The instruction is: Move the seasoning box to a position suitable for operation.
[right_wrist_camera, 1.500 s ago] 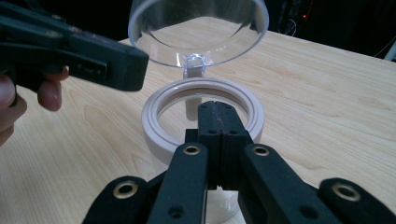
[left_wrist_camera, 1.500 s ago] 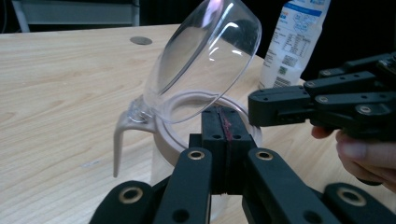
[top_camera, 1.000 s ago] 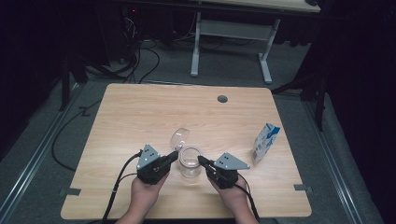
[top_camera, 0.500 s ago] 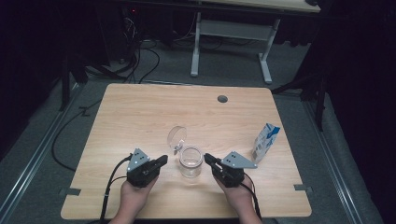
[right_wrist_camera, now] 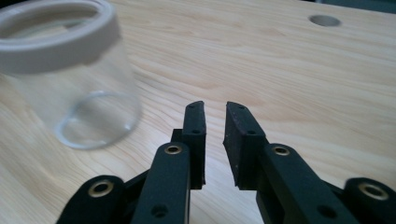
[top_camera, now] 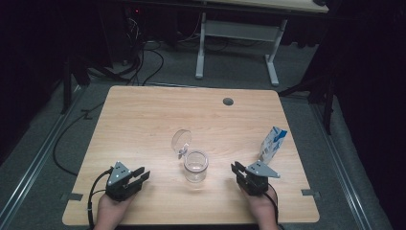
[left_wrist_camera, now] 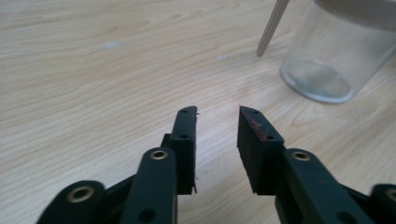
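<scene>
A clear glass jar (top_camera: 196, 166) stands upright at the front middle of the wooden table (top_camera: 143, 120), its round hinged lid (top_camera: 181, 140) swung open behind it. My left gripper (top_camera: 139, 176) rests low to the jar's left, well apart from it. In the left gripper view the jar (left_wrist_camera: 336, 56) is at the upper right, and the left gripper (left_wrist_camera: 218, 114) has nothing between its jaws, which have just been opening. To the jar's right my right gripper (top_camera: 235, 168) also stands apart from it. Its jaws (right_wrist_camera: 215, 108) have just been opening too, a narrow empty gap, with the jar (right_wrist_camera: 70, 79) at the left.
A blue and white carton (top_camera: 273, 143) stands near the table's right edge, just behind the right gripper. A round cable hole (top_camera: 228, 101) sits at the back of the table. Cables lie on the floor to the left, and another table's legs stand beyond.
Both hands have drawn away from the jar, outward and toward the front edge. Both pairs of jaws, shut before, now stand parted. The jar has not moved.
</scene>
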`<state>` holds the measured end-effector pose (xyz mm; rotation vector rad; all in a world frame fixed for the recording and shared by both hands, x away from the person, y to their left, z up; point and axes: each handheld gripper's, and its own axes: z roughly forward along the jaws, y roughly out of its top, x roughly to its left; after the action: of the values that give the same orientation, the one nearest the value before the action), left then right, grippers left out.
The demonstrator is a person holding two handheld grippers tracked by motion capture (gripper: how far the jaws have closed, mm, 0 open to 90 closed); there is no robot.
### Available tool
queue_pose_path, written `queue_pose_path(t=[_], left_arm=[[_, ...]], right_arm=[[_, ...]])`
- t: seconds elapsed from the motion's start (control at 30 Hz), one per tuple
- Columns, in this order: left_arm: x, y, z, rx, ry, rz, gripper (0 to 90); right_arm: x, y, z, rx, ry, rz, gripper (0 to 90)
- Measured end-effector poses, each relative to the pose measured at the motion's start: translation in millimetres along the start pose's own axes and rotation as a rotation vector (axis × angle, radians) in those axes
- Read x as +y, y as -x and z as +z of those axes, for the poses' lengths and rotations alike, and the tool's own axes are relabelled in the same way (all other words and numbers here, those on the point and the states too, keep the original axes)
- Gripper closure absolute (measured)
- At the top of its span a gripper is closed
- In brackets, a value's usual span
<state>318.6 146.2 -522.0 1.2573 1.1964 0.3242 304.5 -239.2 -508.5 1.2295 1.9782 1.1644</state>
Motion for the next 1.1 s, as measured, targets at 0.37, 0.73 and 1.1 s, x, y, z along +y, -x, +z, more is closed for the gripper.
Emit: queue_pose_path(t=[0.37,0.73,1.1], left_arm=[[1.5,-9.0,-0.7,0.011,0.005,0.01,57.5],[1.3,-2.1,7.4,-0.003,0.023,0.015,55.4],[3.2,-2.2,12.7,-0.026,0.032,-0.018,55.1]], right_arm=[[-17.0,26.5,-25.6,-0.154,-0.014,0.062,68.5],[-18.6,42.6,-41.3,-0.256,0.028,0.123,46.7],[1.7,62.2,-37.9,-0.334,0.022,0.139,42.6]])
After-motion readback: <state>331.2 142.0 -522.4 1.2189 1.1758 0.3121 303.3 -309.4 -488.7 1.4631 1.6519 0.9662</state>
